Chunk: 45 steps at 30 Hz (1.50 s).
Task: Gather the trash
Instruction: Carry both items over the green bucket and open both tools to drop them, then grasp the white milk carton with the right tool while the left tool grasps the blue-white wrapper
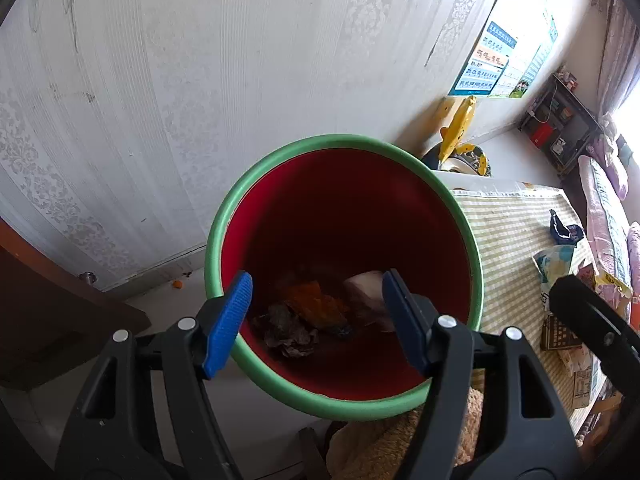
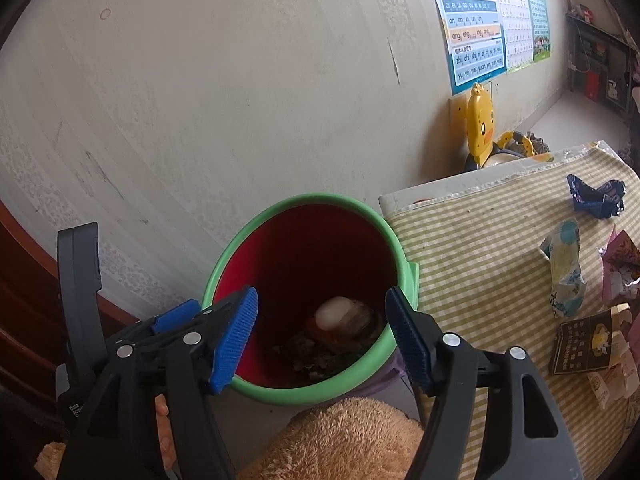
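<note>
- My left gripper hangs over the mouth of the red bin, its jaws spread wide with nothing between them.
- My right gripper sits above the same red bin, jaws also wide apart and holding nothing.
- The bin has a green rim and stands on the floor just beside the tabletop, which is covered in a yellow-and-white checked cloth.
- Down in the bin lies trash already dropped in: a crumpled grey wad, an orange wrapper, and a pale whitish lump; from the right wrist the pale lump lies on top of the heap.
- More trash lies on the tabletop: a dark blue crumpled wrapper, a light blue-and-white packet, a pink wrapper and a dark brown packet.
- From the left wrist, the blue wrapper and the light packet show at the right, with the right gripper's black frame in front of the other litter.
- A tan fuzzy fabric fills the near edge below the bin.
- A yellow duck toy stands against the wall beyond the tabletop, under pinyin charts.
</note>
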Motion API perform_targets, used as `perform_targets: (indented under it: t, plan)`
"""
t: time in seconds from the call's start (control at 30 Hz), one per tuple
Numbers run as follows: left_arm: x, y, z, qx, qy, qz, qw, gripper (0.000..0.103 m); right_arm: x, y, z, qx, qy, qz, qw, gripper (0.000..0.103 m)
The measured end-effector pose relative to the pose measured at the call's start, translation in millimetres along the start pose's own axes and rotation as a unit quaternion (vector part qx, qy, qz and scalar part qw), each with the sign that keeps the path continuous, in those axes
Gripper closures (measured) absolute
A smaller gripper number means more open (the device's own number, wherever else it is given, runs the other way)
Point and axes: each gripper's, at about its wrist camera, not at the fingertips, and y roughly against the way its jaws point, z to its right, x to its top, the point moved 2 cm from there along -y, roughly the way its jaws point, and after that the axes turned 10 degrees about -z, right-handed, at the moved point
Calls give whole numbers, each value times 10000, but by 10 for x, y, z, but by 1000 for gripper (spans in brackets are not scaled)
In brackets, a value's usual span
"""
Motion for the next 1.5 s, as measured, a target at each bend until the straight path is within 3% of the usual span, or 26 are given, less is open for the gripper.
perform_targets:
  t: [0.27, 0.5, 0.7, 0.8, 0.9, 1.07, 1.17, 1.27, 1.33, 1.5]
  plan:
    - [-13, 91, 135, -23, -191, 33, 9998, 38, -136, 205, 134, -7, -264, 60, 9996, 38]
    - [-104, 253, 434, -116, -561, 133, 9983, 38, -429, 525, 573, -365, -652, 165, 9971, 37]
    - [-223, 345, 789, -351, -955, 76, 9948, 38, -761, 902, 1428, -1440, -1277, 192, 9811, 37]
    - [-303, 369, 980, -582, -1118, -56, 9920, 38, -942, 1120, 1984, -2281, -1576, 122, 9607, 37]
    - [-415, 411, 1266, -763, -1494, -68, 9858, 38, -1125, 1189, 2431, -2685, -1793, -178, 9463, 34]
    - [-636, 432, 1751, -980, -2214, -69, 9702, 38, -1359, 1084, 2906, -2692, -2053, -749, 9380, 33]
    - [-729, 344, 2033, -1017, -2584, -194, 9605, 38, -1471, 1013, 3043, -2467, -2152, -903, 9406, 33]
    - [-730, 233, 2199, -1020, -2606, -326, 9595, 38, -1549, 1023, 3062, -2408, -2151, -840, 9427, 38]
    - [-708, 170, 2277, -999, -2569, -369, 9606, 38, -1625, 1082, 3047, -2198, -2269, -792, 9455, 48]
    - [-525, -42, 2472, -927, -2160, -419, 9711, 38, -1866, 1214, 2745, -1577, -2499, -615, 9534, 49]
